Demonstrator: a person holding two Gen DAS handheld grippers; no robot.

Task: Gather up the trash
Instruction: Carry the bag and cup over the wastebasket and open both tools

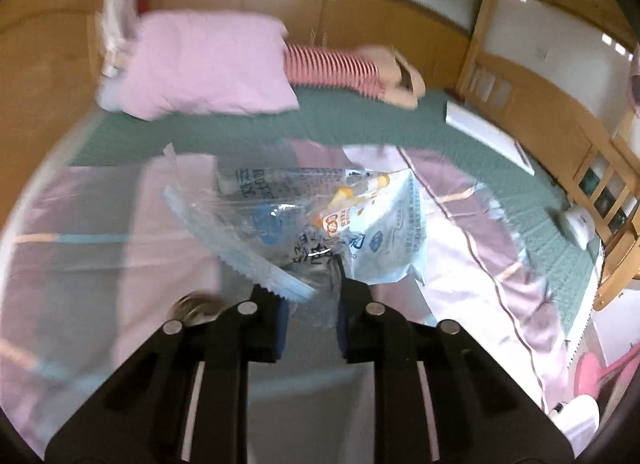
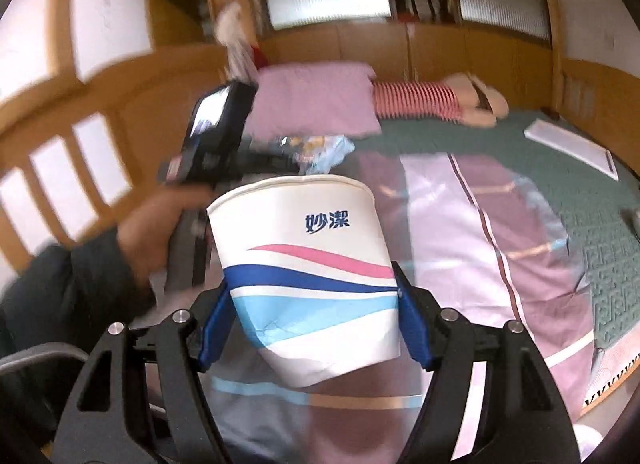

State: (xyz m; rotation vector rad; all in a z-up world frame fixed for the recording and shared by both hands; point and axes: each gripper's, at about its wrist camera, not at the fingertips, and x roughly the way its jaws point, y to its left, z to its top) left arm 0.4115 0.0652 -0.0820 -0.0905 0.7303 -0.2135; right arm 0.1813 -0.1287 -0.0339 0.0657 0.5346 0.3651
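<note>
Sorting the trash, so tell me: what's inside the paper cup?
The cup, held by the right gripper, opens away from the camera; its inside is hidden. Only the outer wall shows.

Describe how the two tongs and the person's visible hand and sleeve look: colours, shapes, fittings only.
Both tongs are matte black, angular linkage arms with slotted cut-outs and round silver pivot bolts. The left tongs and right tongs carry dark blue pads on the inner faces of their fingers. In the right wrist view, the person's bare left hand emerges from a dark sleeve. No cables are visible.
</note>
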